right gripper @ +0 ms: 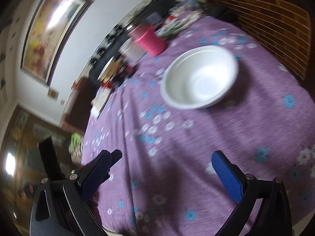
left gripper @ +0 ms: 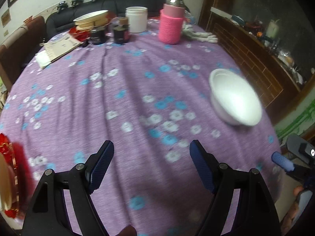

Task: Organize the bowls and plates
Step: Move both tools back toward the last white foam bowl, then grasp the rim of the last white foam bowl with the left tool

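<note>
A white bowl (left gripper: pixel 235 100) stands upright on the purple flowered tablecloth (left gripper: pixel 126 102), at the right of the left wrist view; another bowl seems nested in it. In the right wrist view the bowl (right gripper: pixel 199 76) is ahead, centre right. A stack of plates (left gripper: pixel 91 19) sits at the table's far side. My left gripper (left gripper: pixel 151 149) is open and empty above the cloth, left of the bowl. My right gripper (right gripper: pixel 164 159) is open and empty, short of the bowl; one of its fingertips (left gripper: pixel 281 160) shows at the left view's right edge.
At the back stand a pink knit-covered jar (left gripper: pixel 170 25), a white tub (left gripper: pixel 136 19), two dark jars (left gripper: pixel 121 30) and papers (left gripper: pixel 59 47). A red object (left gripper: pixel 9 169) lies at the near left edge. A wooden cabinet (left gripper: pixel 256 45) stands to the right.
</note>
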Demonstrator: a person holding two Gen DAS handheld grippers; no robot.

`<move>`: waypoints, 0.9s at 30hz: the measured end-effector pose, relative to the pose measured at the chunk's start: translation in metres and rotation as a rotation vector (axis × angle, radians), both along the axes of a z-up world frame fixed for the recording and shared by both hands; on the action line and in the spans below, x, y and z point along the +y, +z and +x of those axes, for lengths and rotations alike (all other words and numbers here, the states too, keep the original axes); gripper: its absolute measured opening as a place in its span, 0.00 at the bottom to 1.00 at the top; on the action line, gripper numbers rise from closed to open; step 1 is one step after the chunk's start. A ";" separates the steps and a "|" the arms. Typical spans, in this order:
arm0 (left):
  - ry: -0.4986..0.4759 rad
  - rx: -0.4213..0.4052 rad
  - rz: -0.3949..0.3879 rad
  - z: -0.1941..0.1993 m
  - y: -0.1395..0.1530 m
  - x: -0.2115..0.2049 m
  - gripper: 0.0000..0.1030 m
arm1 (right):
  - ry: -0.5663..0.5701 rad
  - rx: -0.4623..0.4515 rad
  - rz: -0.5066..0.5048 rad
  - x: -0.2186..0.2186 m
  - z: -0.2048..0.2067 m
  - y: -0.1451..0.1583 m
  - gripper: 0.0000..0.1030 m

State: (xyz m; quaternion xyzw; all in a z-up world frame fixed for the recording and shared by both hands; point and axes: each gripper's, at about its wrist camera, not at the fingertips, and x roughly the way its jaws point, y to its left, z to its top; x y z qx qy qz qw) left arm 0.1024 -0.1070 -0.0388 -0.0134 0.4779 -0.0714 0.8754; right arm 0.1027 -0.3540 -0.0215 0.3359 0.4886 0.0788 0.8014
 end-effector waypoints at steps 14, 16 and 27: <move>-0.044 0.019 -0.034 0.065 -0.013 -0.084 0.77 | -0.170 0.028 0.089 -0.062 0.051 -0.025 0.99; -0.044 0.030 -0.031 0.072 -0.017 -0.092 0.77 | -0.177 0.037 0.092 -0.066 0.057 -0.030 0.99; -0.028 0.031 0.005 0.093 -0.034 -0.116 0.74 | -0.211 0.093 0.031 -0.079 0.084 -0.050 0.62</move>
